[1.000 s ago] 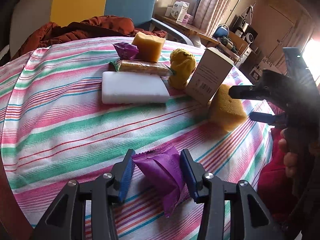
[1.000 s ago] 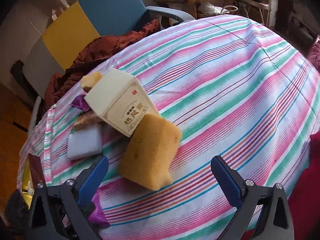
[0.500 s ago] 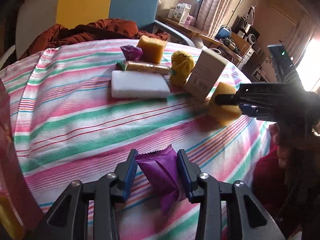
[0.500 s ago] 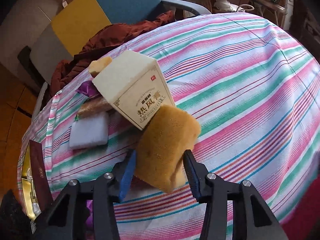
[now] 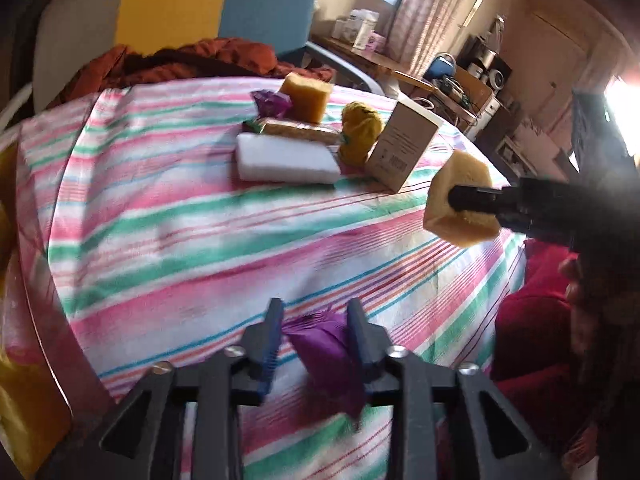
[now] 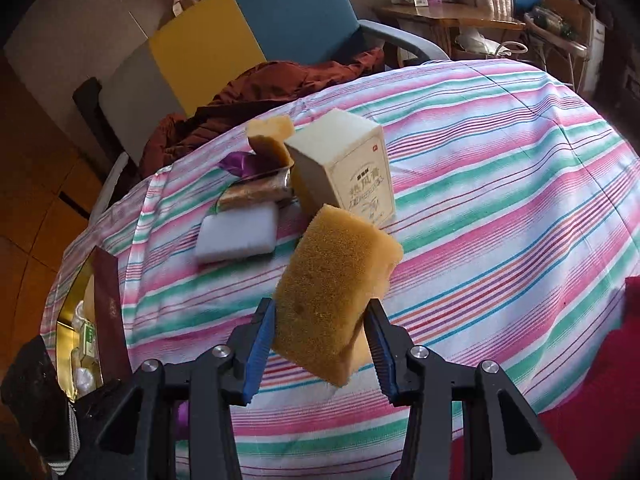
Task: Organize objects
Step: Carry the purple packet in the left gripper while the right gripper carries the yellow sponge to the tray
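Note:
My left gripper point(image 5: 315, 308) has a purple snack packet point(image 5: 324, 352) between its pads; its jaws are opening slightly but still touch the packet. My right gripper point(image 6: 320, 306) is shut on a yellow-brown sponge point(image 6: 332, 280) and holds it tilted above the striped tablecloth point(image 6: 500, 200). In the left wrist view the same sponge point(image 5: 464, 168) hangs at the right. Behind it stands a beige carton point(image 6: 352, 176).
Grouped at the back are a white foam block point(image 5: 286, 160), a brown wrapped bar point(image 5: 300, 130), a yellow lump point(image 5: 360, 128), another sponge point(image 5: 308, 94) and a second purple packet point(image 5: 270, 102). An open container with a dark red flap point(image 6: 108, 312) sits at the table's left edge. A chair point(image 6: 280, 12) with a rust garment stands beyond.
My right gripper went from wide open to shut on the sponge and raised it off the cloth. My left gripper drew back with the purple packet, and the view now shows more tablecloth.

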`<state>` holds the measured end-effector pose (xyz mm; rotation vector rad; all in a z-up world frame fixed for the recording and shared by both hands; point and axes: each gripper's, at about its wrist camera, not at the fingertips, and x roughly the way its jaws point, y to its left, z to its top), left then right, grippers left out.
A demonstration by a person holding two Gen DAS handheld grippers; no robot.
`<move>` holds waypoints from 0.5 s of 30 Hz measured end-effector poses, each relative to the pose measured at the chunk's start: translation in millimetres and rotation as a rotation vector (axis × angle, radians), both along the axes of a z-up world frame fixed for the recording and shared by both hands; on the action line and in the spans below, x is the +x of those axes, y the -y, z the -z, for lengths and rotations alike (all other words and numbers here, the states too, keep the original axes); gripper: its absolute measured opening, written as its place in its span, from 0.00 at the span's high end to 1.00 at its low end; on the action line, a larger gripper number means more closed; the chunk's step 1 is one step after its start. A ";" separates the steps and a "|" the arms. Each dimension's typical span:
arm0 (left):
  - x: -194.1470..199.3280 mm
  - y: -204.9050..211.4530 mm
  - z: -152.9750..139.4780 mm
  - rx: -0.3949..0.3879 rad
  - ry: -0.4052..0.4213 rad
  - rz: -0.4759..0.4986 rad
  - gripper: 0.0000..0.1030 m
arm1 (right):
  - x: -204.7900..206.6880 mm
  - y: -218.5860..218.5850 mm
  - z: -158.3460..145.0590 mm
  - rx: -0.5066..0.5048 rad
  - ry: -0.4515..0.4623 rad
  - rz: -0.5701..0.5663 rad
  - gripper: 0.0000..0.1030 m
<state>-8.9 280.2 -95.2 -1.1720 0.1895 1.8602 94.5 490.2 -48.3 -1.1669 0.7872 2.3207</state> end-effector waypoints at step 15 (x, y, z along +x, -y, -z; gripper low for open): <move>6.2 28.1 7.5 -0.070 0.205 -0.107 0.44 | -11.9 5.3 8.6 -0.030 -0.068 -0.082 0.53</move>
